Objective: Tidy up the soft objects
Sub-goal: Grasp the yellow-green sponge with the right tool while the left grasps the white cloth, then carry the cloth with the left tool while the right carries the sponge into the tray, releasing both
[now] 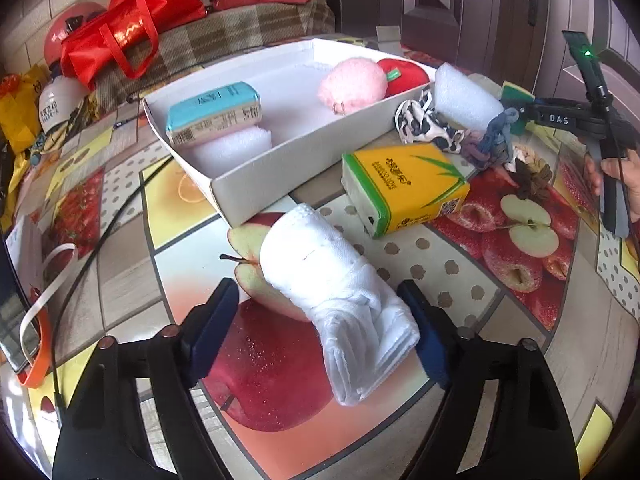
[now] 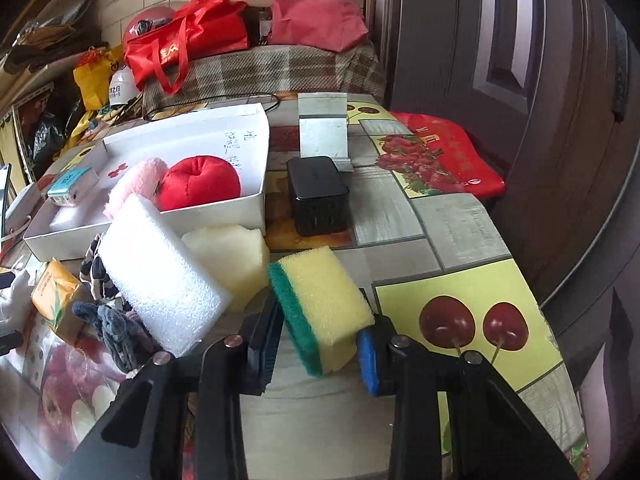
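Note:
A rolled white towel (image 1: 340,312) lies on the fruit-print tablecloth between the fingers of my open left gripper (image 1: 320,324), which do not squeeze it. The white box (image 1: 280,164) behind it holds a blue tissue pack (image 1: 214,112), a white foam block (image 1: 232,146), a pink plush (image 1: 352,84) and a red plush apple (image 1: 404,74). My right gripper (image 2: 320,340) is shut on a yellow-green sponge (image 2: 320,304). Beside the sponge lie a white foam block (image 2: 156,272) and a cream sponge (image 2: 232,256). The box (image 2: 140,220) also shows in the right wrist view.
A yellow tissue pack (image 1: 404,188), a cow-print cloth (image 1: 424,124) and a grey-blue knotted cloth (image 1: 496,140) lie right of the box. A black basket (image 2: 318,196) and a metal stand (image 2: 322,128) stand beyond the sponge. Red bags (image 1: 120,36) sit at the back.

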Available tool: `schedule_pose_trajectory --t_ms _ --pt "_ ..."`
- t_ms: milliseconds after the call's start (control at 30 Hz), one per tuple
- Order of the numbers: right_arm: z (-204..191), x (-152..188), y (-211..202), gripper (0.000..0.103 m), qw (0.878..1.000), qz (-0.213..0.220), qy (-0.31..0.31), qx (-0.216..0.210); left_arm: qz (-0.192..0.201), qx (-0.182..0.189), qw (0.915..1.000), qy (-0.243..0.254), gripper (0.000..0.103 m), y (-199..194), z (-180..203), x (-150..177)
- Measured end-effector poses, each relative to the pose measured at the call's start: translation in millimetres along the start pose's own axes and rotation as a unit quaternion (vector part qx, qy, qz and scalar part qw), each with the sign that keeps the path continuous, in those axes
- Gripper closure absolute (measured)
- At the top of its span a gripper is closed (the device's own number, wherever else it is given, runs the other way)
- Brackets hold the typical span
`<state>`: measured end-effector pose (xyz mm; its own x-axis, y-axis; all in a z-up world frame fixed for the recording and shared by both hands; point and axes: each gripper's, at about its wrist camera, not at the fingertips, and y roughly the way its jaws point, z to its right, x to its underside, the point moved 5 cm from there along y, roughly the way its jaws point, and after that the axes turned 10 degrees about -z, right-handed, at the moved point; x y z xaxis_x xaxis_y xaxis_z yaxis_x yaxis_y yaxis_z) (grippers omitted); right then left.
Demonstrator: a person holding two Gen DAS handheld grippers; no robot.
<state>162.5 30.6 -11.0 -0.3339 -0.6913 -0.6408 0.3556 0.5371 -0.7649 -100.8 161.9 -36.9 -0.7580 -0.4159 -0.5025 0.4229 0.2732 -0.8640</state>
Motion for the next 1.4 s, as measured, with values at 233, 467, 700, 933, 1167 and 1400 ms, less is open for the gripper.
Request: schedule_pose_trajectory --t_ms 233,467,700,933,1167,1400 --pt "17 11 -46 0.073 0.994 0.101 0.051 0.013 0.052 -0.021 0.9984 0.01 0.071 -21 5 1" --pt "-26 24 -91 0.073 0.98 0.192 0.049 -0.027 0.178 -0.065 0.9818 -0.01 0.071 -65 4 0" --pt "-97 8 -67 0.073 0.986 0.157 -0.01 -0.06 0.184 -0.073 0.9799 -0.025 0.071 -57 -5 -17" --pt "-129 -10 -49 0.072 0.986 0.143 -0.021 -0.081 0.156 -0.038 0.9856 -0.053 0.071 -33 -19 -44" --pt "-140 -37 -25 0.072 0.986 0.139 0.0 -0.095 0.164 -0.044 0.9832 -0.066 0.071 -24 -28 -66" --pt "-172 -64 2 0.072 0.984 0.114 -0.029 -0.132 0.144 -0.013 0.9831 -0.112 0.071 -5 -53 -84"
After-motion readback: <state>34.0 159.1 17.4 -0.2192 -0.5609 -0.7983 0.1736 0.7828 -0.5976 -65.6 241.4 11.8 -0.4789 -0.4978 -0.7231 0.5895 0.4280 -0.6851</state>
